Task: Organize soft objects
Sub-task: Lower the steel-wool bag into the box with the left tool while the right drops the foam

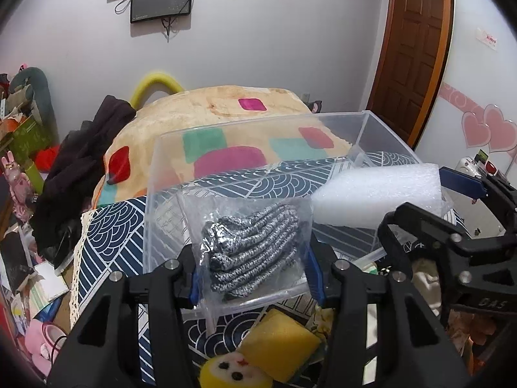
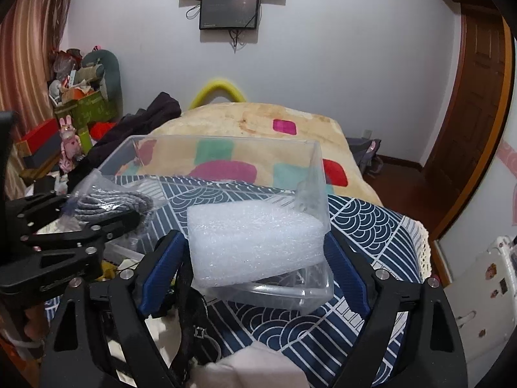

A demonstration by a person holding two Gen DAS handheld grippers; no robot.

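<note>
A clear plastic box point(image 1: 265, 123) stands on a navy patterned cloth point(image 1: 106, 226); it also shows in the right wrist view point(image 2: 226, 140). My left gripper point(image 1: 253, 268) is shut on a clear bag of grey knitted fabric point(image 1: 255, 249), held over the box's near left part. The bag also shows in the right wrist view point(image 2: 110, 202). My right gripper point(image 2: 255, 255) is shut on a white foam block point(image 2: 255, 242), held over the box's right end. The foam also shows in the left wrist view point(image 1: 378, 190).
A yellow sponge point(image 1: 281, 342) and a yellow plush face point(image 1: 232, 370) lie in front of the box. A patchwork blanket point(image 1: 226, 113) covers the bed behind it. Dark clothes point(image 1: 80, 165) are heaped at the left. A wooden door point(image 1: 416, 48) is at the right.
</note>
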